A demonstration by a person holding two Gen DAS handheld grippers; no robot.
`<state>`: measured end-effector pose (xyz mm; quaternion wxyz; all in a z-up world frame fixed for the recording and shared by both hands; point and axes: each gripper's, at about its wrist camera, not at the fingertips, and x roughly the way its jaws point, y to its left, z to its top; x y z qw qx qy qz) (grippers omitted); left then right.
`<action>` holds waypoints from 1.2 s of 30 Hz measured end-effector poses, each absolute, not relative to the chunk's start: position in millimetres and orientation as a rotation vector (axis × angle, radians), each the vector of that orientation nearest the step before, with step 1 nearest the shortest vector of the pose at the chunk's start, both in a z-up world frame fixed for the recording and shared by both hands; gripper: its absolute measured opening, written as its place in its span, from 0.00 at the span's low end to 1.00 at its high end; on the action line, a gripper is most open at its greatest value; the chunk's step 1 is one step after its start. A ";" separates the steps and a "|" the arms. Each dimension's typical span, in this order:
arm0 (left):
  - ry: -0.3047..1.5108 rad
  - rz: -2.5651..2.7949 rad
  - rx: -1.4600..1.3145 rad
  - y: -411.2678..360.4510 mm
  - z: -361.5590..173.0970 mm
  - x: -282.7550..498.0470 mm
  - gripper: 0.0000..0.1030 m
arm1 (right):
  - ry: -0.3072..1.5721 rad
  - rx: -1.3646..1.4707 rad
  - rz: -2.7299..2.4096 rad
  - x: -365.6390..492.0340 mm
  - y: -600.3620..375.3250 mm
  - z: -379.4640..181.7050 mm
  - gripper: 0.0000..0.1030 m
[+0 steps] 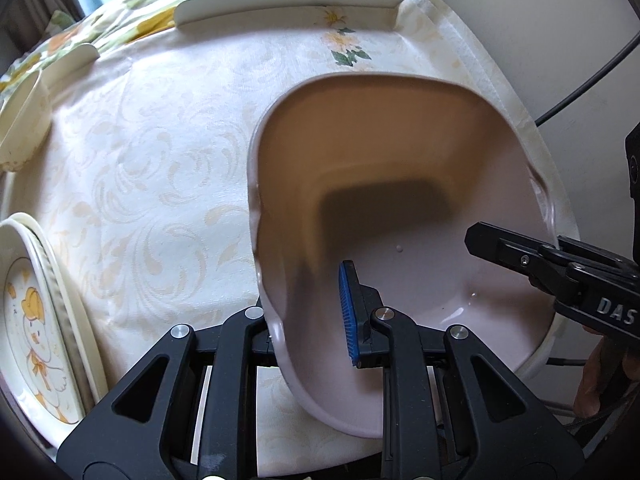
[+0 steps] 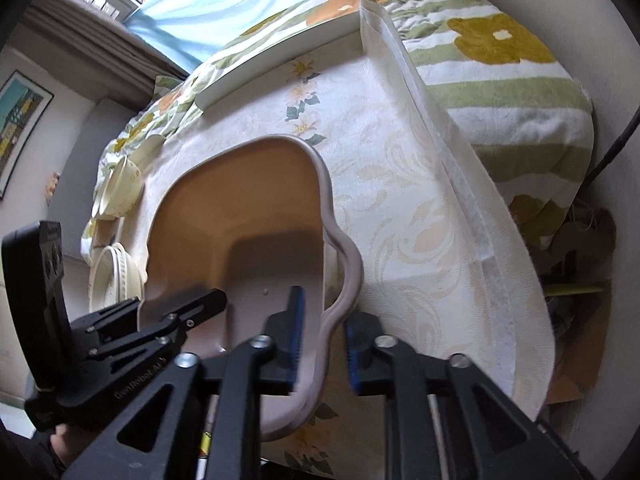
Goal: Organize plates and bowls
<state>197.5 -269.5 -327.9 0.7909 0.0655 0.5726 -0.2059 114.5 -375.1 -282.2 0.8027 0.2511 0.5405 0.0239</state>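
A large pale pink bowl (image 1: 400, 208) with a wavy rim lies low over the cream tablecloth (image 1: 160, 160), near the table's right edge. Whether it touches the cloth I cannot tell. My left gripper (image 1: 312, 320) is shut on its near left rim; one blue pad (image 1: 349, 312) is inside the bowl and the other finger is hidden behind the wall. In the right wrist view the pink bowl (image 2: 248, 216) has its right rim between the jaws of my right gripper (image 2: 324, 344). Both pads stand off the rim with small gaps, so that gripper is open.
A stack of plates with a duck picture (image 1: 32, 320) stands at the near left, and a cream bowl (image 1: 24, 128) beyond it. White plates (image 1: 288, 4) lie at the far edge. A striped floral towel (image 2: 500, 80) covers the far right, where the cloth's edge (image 2: 520, 280) hangs over.
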 end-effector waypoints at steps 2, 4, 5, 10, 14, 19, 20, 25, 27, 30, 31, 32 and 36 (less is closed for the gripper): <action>1.232 -0.440 0.145 -270.5 -329.0 198.3 0.17 | 1.152 0.561 0.055 114.2 -376.0 -283.2 0.39; 1.233 -0.438 0.144 -270.6 -329.5 198.4 0.17 | 1.146 0.580 0.058 113.9 -377.1 -282.6 0.40; 1.233 -0.436 0.148 -271.7 -330.1 198.9 0.18 | 1.143 0.588 0.057 113.8 -377.9 -282.3 0.40; 1.228 -0.437 0.161 -276.1 -330.8 199.4 0.32 | 1.127 0.618 0.058 113.1 -381.0 -280.1 0.43; 1.200 -0.438 0.155 -276.2 -328.4 198.9 0.81 | 1.115 0.631 0.055 109.9 -382.0 -278.2 0.53; 1.194 -0.429 0.148 -268.3 -318.8 194.6 0.81 | 1.099 0.622 0.045 102.2 -384.3 -265.7 0.53; 1.181 -0.422 0.147 -264.0 -311.4 191.1 0.81 | 1.092 0.613 0.044 100.3 -383.9 -260.9 0.53; 1.087 -0.384 0.125 -230.7 -257.8 168.2 0.81 | 1.049 0.562 0.071 87.8 -376.3 -220.3 0.53; 1.034 -0.351 0.099 -210.7 -232.0 158.3 0.81 | 1.029 0.549 0.105 85.3 -369.4 -201.4 0.53; 0.914 -0.267 0.056 -173.6 -186.0 144.8 0.96 | 0.998 0.504 0.174 90.3 -350.2 -175.0 0.81; 0.870 -0.222 0.051 -159.7 -172.2 142.9 1.00 | 0.981 0.484 0.204 93.1 -343.0 -165.9 0.93; 0.837 -0.196 0.044 -148.0 -162.5 142.9 1.00 | 0.957 0.461 0.237 97.8 -333.6 -156.3 0.94; 0.815 -0.127 0.007 -105.6 -148.0 160.3 1.00 | 0.901 0.347 0.311 124.7 -291.9 -130.9 0.94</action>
